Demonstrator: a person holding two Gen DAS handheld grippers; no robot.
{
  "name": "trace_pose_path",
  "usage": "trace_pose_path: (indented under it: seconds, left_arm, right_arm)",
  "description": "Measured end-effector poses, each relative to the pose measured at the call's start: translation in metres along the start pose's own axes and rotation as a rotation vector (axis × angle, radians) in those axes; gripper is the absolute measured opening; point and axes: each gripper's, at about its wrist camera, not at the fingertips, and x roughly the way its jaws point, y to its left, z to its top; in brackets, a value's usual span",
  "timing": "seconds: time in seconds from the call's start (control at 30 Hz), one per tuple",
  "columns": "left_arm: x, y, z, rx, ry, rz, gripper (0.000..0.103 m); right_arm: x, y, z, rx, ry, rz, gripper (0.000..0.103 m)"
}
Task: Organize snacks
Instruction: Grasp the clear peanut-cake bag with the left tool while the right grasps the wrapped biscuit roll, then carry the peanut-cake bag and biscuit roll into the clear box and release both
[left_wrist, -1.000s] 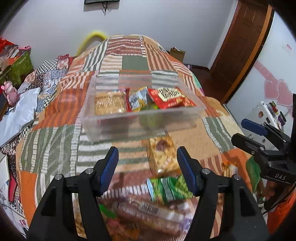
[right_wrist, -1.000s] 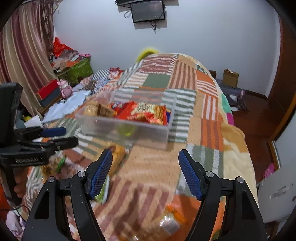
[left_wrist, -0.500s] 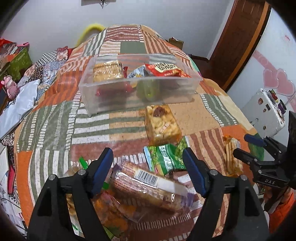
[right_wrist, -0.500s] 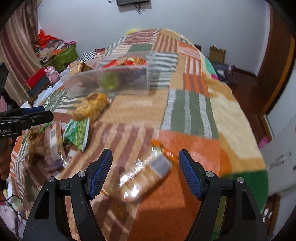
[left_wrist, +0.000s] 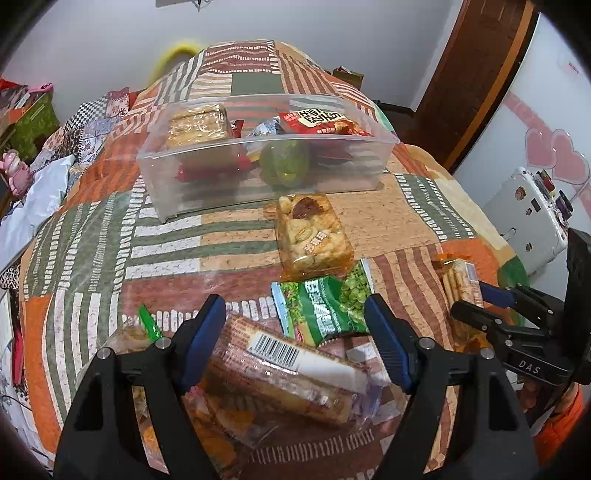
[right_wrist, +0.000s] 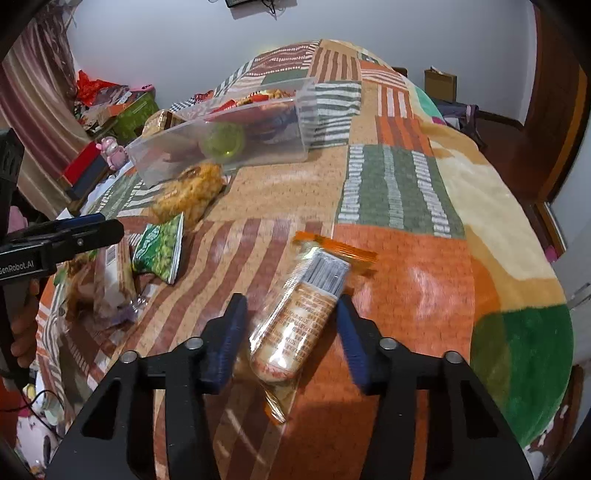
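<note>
The right gripper (right_wrist: 291, 332) has just been closing around the wafer pack (right_wrist: 299, 314) on the bed (right_wrist: 399, 206), likely bound for the bin (right_wrist: 229, 144), while the left gripper (left_wrist: 295, 328) hangs wide over a biscuit pack (left_wrist: 288, 373).

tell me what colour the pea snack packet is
Green with white lettering, the pea snack packet shows best in the left wrist view.

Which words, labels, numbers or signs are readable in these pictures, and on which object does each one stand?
"DAS": on the right gripper, seen from the left wrist.
"GenRobot.AI", first letter cut off: on the left gripper, seen from the right wrist.
Barcode on the long biscuit pack: digits too small.
Print on the red packet, green pea packet, nut bar and wafer pack: not readable.
</note>
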Motion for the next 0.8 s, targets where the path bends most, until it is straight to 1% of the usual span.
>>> trace_pose_path:
  seconds: [0.07, 0.1, 0.27, 0.5, 0.57, 0.63, 0.73, 0.8]
  left_arm:
    - [0.003, -0.002, 0.003, 0.003, 0.000, 0.004, 0.077]
    - [0.006, -0.004, 0.005, 0.005, 0.001, 0.007, 0.077]
    - [0.024, -0.009, 0.021, 0.003, 0.024, 0.006, 0.077]
    - [0.054, -0.015, 0.041, 0.003, 0.065, 0.023, 0.077]
    - [0.062, -0.015, 0.045, -0.002, 0.079, 0.023, 0.074]
    - [0.069, -0.015, 0.048, -0.007, 0.099, 0.013, 0.061]
    - [0.078, -0.013, 0.051, -0.019, 0.120, -0.001, 0.053]
    - [0.080, -0.014, 0.052, -0.024, 0.113, -0.003, 0.051]
  right_arm:
    - [0.000, 0.001, 0.003, -0.008, -0.013, 0.003, 0.038]
    - [0.000, 0.002, 0.006, -0.014, -0.021, 0.003, 0.034]
    - [0.005, 0.000, 0.018, -0.020, -0.042, 0.017, 0.033]
    - [0.016, -0.003, 0.035, -0.018, -0.058, 0.047, 0.033]
    - [0.018, -0.002, 0.040, -0.016, -0.065, 0.056, 0.033]
    - [0.020, -0.001, 0.045, -0.013, -0.071, 0.068, 0.033]
    - [0.023, 0.001, 0.051, -0.011, -0.079, 0.085, 0.033]
    - [0.024, 0.002, 0.055, -0.013, -0.082, 0.093, 0.033]
